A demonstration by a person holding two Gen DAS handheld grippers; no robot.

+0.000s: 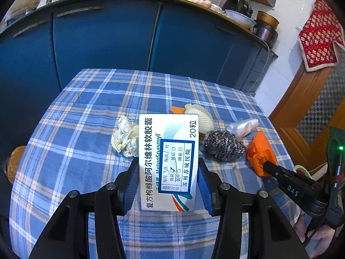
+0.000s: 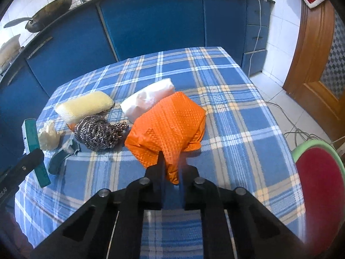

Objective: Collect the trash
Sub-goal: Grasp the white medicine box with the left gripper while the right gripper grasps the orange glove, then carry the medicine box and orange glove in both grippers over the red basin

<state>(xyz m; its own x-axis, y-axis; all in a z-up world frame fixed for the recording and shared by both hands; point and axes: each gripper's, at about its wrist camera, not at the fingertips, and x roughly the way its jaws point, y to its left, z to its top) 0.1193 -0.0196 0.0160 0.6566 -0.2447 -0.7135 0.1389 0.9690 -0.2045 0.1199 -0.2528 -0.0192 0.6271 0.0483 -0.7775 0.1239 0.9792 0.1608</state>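
Orange, embossed and crumpled, a glove point(image 2: 166, 125) is pinched at its near edge by the right gripper point(image 2: 171, 168), whose jaws are drawn almost together on a thin fold of it; the bulk of the glove is spread on the checked tablecloth point(image 2: 237, 129) just ahead of the fingertips. A white medicine box point(image 1: 169, 161) is clamped flat between the blue pads point(image 1: 132, 185) of the left gripper point(image 1: 168, 181), held part-way open by the box's width and raised above the cloth.

Ahead and to the left of the right gripper, a steel scourer point(image 2: 98, 132) is seen lying just beside the glove, with a yellow sponge point(image 2: 84, 105) and a white plastic bag point(image 2: 148, 99) beyond it. A crumpled tissue point(image 1: 125, 138) is seen just left of the box.

Slippage is judged the chief risk: only a small fold is caught, so the glove could be lost on lifting. The scourer's wire could also be snagged by the glove and dragged along. The box, gripped only along its lower half, could be tipped out if the left gripper is tilted.
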